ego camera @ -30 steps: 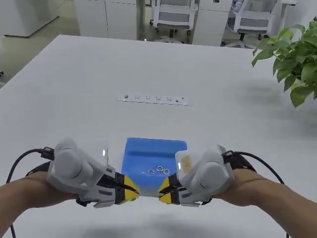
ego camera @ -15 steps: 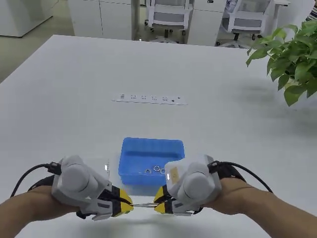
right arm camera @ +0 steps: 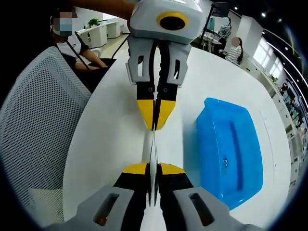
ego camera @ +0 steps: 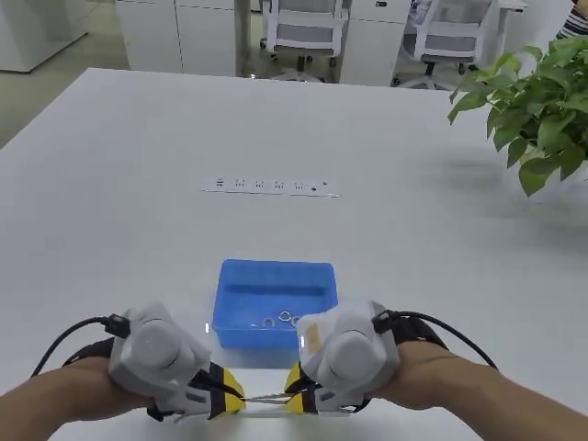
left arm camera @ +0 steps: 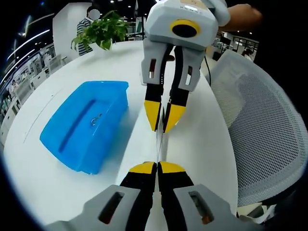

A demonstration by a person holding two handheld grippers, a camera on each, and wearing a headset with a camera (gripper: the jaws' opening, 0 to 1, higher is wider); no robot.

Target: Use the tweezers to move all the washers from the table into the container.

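The blue container (ego camera: 276, 276) stands mid-table with a few washers (ego camera: 280, 320) on its floor. In front of it my two grippers face each other tip to tip. A thin pair of metal tweezers (ego camera: 266, 398) spans the short gap between them. The left gripper (ego camera: 230, 401) is shut on one end and the right gripper (ego camera: 294, 401) is shut on the other. In the left gripper view the tweezers (left arm camera: 158, 144) run from my shut jaws to the right gripper's yellow tips, with the container (left arm camera: 82, 125) to the left. In the right gripper view the tweezers (right arm camera: 153, 144) do the same, beside the container (right arm camera: 231, 149).
A white power strip (ego camera: 269, 186) lies beyond the container. A potted plant (ego camera: 533, 101) stands at the table's right edge. Office chairs (ego camera: 299, 23) are behind the far edge. A grey mesh chair (left arm camera: 260, 120) sits close to the near table edge.
Both grippers have drawn back from the container's front wall toward the near table edge. The tweezers now show between their tips. The head camera has tilted a little.
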